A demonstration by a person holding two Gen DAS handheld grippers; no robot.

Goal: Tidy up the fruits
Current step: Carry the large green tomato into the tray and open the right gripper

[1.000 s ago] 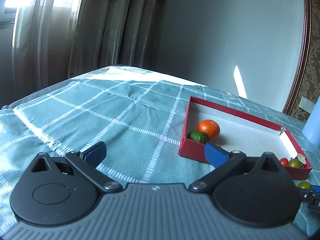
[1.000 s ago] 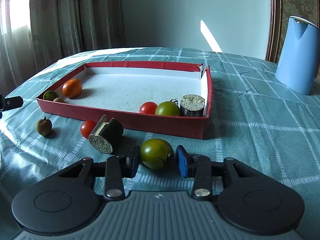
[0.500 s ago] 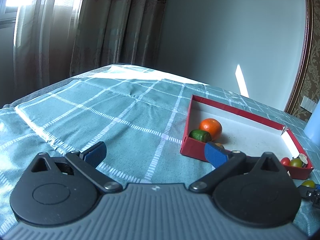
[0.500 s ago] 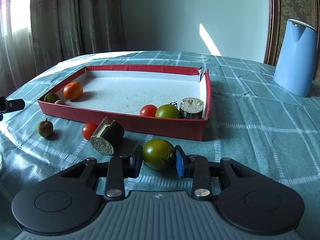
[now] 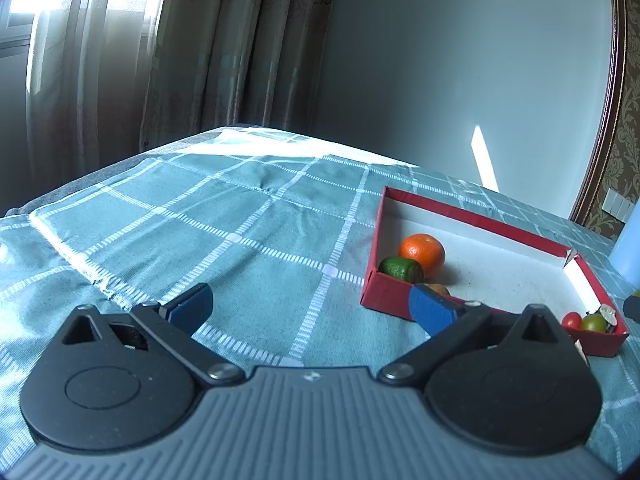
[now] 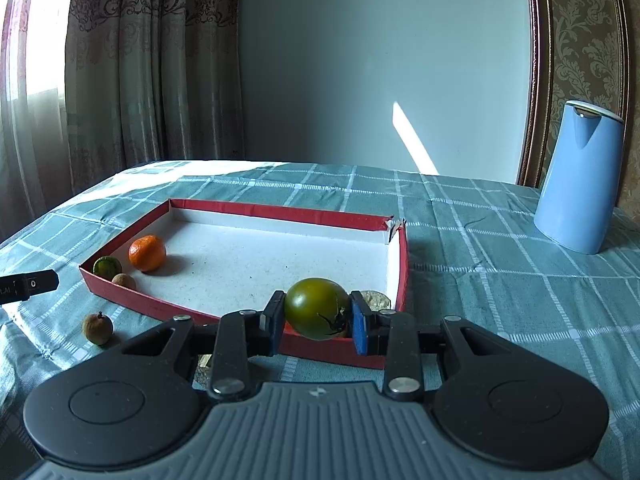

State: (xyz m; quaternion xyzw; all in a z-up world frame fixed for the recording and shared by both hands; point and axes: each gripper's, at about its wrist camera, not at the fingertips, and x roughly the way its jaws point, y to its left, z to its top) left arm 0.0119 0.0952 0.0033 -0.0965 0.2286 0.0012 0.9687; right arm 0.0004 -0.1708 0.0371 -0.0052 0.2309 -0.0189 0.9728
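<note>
My right gripper (image 6: 316, 320) is shut on a green tomato (image 6: 316, 307) and holds it above the near wall of the red tray (image 6: 248, 210). In the tray's left corner lie an orange (image 6: 147, 252), a green lime (image 6: 107, 267) and a small brown fruit (image 6: 123, 281). Another brown fruit (image 6: 97, 328) lies on the cloth left of the tray. My left gripper (image 5: 310, 306) is open and empty over the cloth, left of the tray (image 5: 472, 216), where the orange (image 5: 422, 254) and lime (image 5: 401, 269) show.
A blue kettle (image 6: 580, 178) stands at the right back of the table. A cut brown piece (image 6: 376, 299) lies in the tray's right corner. A red tomato (image 5: 571, 320) and a green tomato (image 5: 594, 322) sit in that corner. Teal checked cloth covers the table.
My right gripper closed on the green tomato and lifted it from the cloth up over the tray's near wall. The left gripper barely moved.
</note>
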